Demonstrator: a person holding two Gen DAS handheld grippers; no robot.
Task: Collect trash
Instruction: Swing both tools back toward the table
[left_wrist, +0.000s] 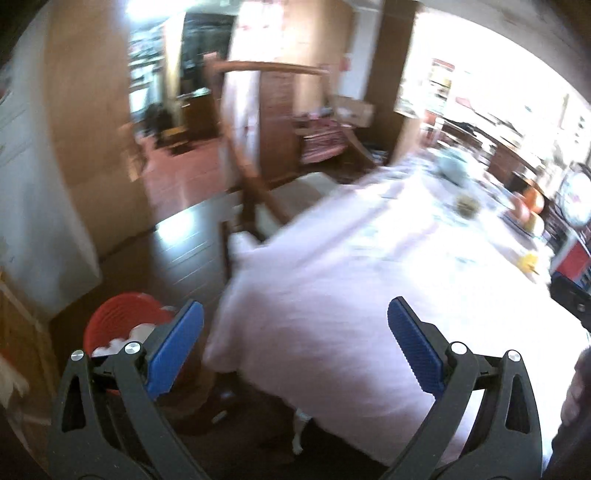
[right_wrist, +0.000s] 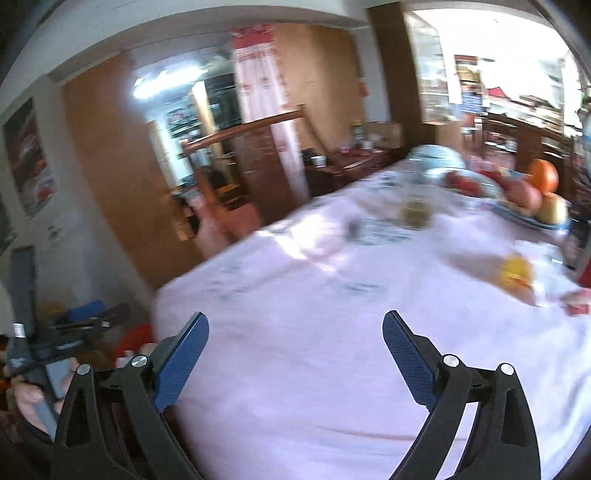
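My left gripper (left_wrist: 295, 314) stands open and holds nothing, above the near corner of a table draped in a pale pink cloth (left_wrist: 332, 295). Down on the floor to its left is a red bin (left_wrist: 114, 317) with white crumpled trash (left_wrist: 142, 330) inside. My right gripper (right_wrist: 295, 319) is also open and holds nothing, over the same cloth (right_wrist: 314, 314). A yellow crumpled wrapper (right_wrist: 517, 275) lies on the cloth at the right, well beyond the right fingers, with a small red scrap (right_wrist: 578, 306) near it. In the left wrist view the yellow wrapper (left_wrist: 528, 260) is small and blurred.
A plate of fruit (right_wrist: 532, 199), a pale blue bowl (right_wrist: 436, 155) and a small jar (right_wrist: 415, 212) stand at the table's far side. A wooden chair (left_wrist: 255, 155) is by the table's left edge. A hand (right_wrist: 29, 398) grips the other tool at lower left.
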